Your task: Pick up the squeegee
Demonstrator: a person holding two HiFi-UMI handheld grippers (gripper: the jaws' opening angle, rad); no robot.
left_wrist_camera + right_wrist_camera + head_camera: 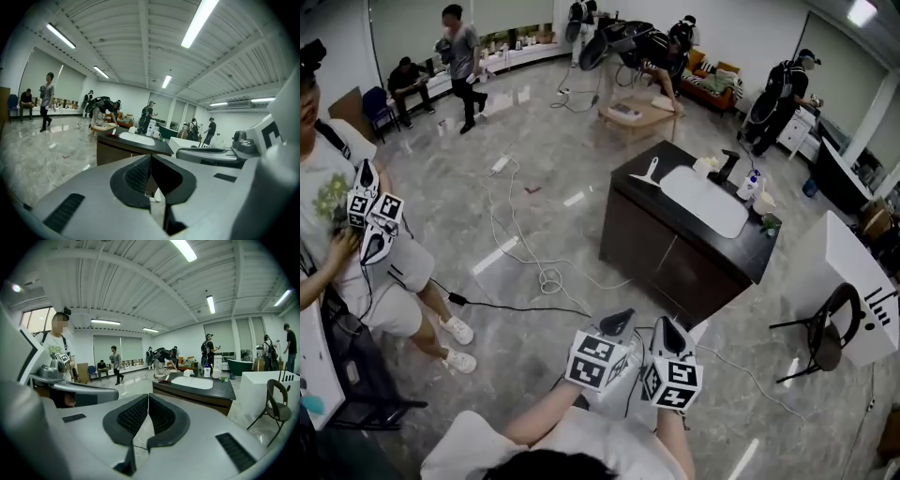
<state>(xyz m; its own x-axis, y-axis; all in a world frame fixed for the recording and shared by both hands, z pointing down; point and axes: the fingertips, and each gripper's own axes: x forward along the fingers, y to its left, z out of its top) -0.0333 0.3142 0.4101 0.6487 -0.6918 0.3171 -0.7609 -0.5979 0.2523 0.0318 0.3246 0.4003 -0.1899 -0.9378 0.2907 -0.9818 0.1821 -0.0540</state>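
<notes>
Holding both grippers side by side, low in front of the person and well apart from the goal.

The grey marble floor (534, 141), strewn with loose cables, lies between the person and the dark sink counter (666, 258). A white basin (705, 201) takes up the counter's middle. Bottles (750, 184) crowd the far edge towards its right end.

- Left gripper (619, 322): jaws clenched tip to tip with nothing between them, as its own view shows (150, 159).
- Right gripper (668, 328): also closed and empty (147, 398).
- Squeegee (648, 175): white, T-shaped, lying flat on the counter's left end, just beside the basin and near the corner facing open floor.

Key relation: the squeegee lies straight ahead of the pair, across the floor. Its handle runs away from the person, and its blade lies crosswise at the nearer end. Neither gripper is clearly closer.

Judgement: this is the approach stage. Whichever gripper goes in must open first, then close across the handle.
</notes>
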